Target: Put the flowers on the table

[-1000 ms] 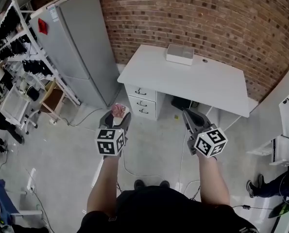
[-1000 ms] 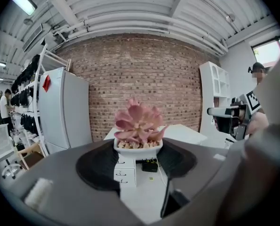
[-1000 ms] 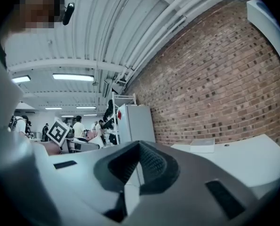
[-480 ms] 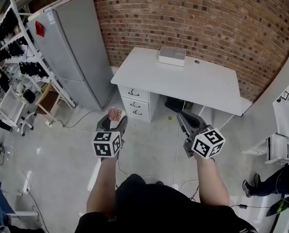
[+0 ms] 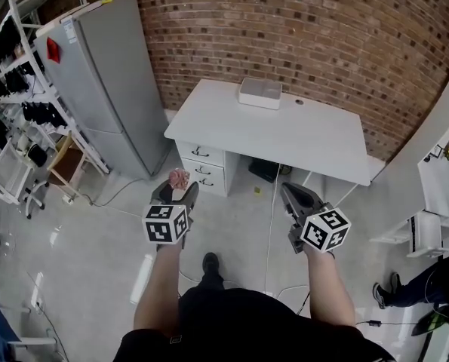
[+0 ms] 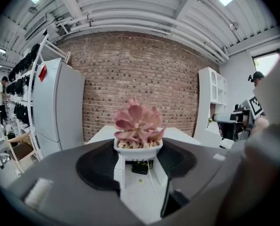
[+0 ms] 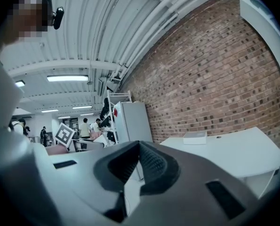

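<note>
Short of table point(image 5: 284, 134): flowers point(image 6: 137, 121) clamped upright by pot in left gripper point(image 5: 178, 193), against spilling; right gripper point(image 5: 288, 193) closed, empty.

2 sides of white pot point(image 6: 138, 150) behind the left hand-held gripper point(image 6: 138, 147)

Premises: industrial lab or workshop.
A bare brick wall point(image 5: 284, 29), strip lights point(image 7: 67, 78), stocked shelving racks point(image 5: 16, 96), a grey refrigerator point(image 5: 103, 74), a white desk point(image 5: 284, 134) and loose cables point(image 5: 272, 232) were noted.
</note>
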A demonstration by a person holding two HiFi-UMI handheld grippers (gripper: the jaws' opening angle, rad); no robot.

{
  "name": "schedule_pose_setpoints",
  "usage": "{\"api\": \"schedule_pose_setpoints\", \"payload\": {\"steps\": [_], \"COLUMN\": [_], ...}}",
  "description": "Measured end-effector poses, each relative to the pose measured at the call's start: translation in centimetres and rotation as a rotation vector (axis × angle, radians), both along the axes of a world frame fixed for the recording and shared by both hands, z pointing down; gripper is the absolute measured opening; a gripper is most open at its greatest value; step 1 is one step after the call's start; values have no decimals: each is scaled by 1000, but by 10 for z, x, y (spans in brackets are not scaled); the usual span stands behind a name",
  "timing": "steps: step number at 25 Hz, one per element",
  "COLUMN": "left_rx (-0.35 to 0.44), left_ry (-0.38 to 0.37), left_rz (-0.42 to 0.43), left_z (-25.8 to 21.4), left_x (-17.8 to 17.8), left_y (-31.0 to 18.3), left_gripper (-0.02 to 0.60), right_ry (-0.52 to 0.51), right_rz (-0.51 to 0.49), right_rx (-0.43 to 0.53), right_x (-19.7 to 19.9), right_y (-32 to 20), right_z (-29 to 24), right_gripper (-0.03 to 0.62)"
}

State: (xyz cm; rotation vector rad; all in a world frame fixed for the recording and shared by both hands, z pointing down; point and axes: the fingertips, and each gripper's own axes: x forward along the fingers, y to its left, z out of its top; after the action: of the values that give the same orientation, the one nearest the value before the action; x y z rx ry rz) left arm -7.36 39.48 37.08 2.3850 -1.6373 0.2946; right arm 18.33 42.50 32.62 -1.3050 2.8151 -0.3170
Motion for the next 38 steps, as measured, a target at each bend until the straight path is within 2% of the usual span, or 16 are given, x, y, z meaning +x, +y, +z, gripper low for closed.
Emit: {"api": "schedule_pose_setpoints", "payload": {"steps": [8,15,22,30,38], "left_rx": [-23,-53,-58,-69,-90], "left_ry": [21,14,64,94,68], "left_rz": [49,50,56,78,56], "left_z": [11,23,37,46,56], "left_x": [-12,-58,-100,-121,-134], "left_y": [-75,-144,-192,-212,-241], "left_gripper": [259,259,259,259,259], "right_ry": [0,14,55,66,48], "right_rz": [22,-29,-55,-17,-39], "right_rx": [-37,-93,-108,-146,-162], "right_x": [-20,-87,-140,-152,-159], "right_y": [-71,-143,-180,-196,-236], "right_z": [14,35,41,54,65], "right_gripper": [11,12,12,12,12]}}
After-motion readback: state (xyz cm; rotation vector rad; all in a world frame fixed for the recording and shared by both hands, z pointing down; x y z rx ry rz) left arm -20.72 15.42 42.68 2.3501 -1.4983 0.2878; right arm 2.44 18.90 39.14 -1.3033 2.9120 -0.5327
